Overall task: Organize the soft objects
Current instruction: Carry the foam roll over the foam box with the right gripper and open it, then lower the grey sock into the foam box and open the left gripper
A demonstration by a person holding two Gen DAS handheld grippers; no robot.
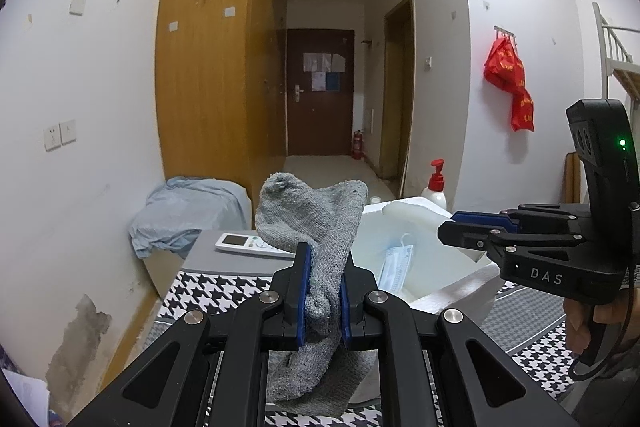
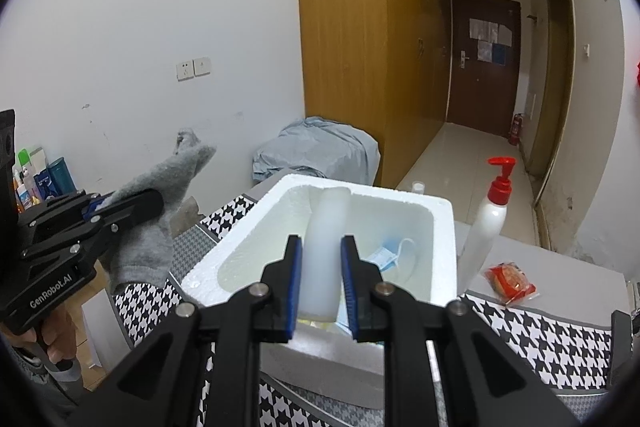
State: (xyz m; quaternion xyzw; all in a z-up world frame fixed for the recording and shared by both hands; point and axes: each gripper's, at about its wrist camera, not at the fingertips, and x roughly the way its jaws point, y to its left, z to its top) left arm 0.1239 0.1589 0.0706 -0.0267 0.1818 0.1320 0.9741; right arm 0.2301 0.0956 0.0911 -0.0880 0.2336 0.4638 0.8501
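Over the white foam box (image 2: 440, 227) on the houndstooth-covered tabletop (image 2: 540, 339), both tongs are loaded right now. The left tongs (image 1: 323, 291) are clamped on a grey sock (image 1: 316, 223), pinched around its middle so one end flops up and the other hangs below the pads, off to the left of the box and clear of it. The right tongs (image 2: 320, 283) are squeezed on a pale, translucent white roll (image 2: 324, 251), which sits over the box's hollow, its far end by the back wall. A blue face mask (image 2: 390, 255) already lies inside.

Looks to me like the dropping-in step: roll first, sock after. Next move probably means lowering the roll a bit and letting go without snagging the mask, then swinging the sock across over the opening. Pump bottle (image 2: 486, 223) stands just beside the box, so watch that side.
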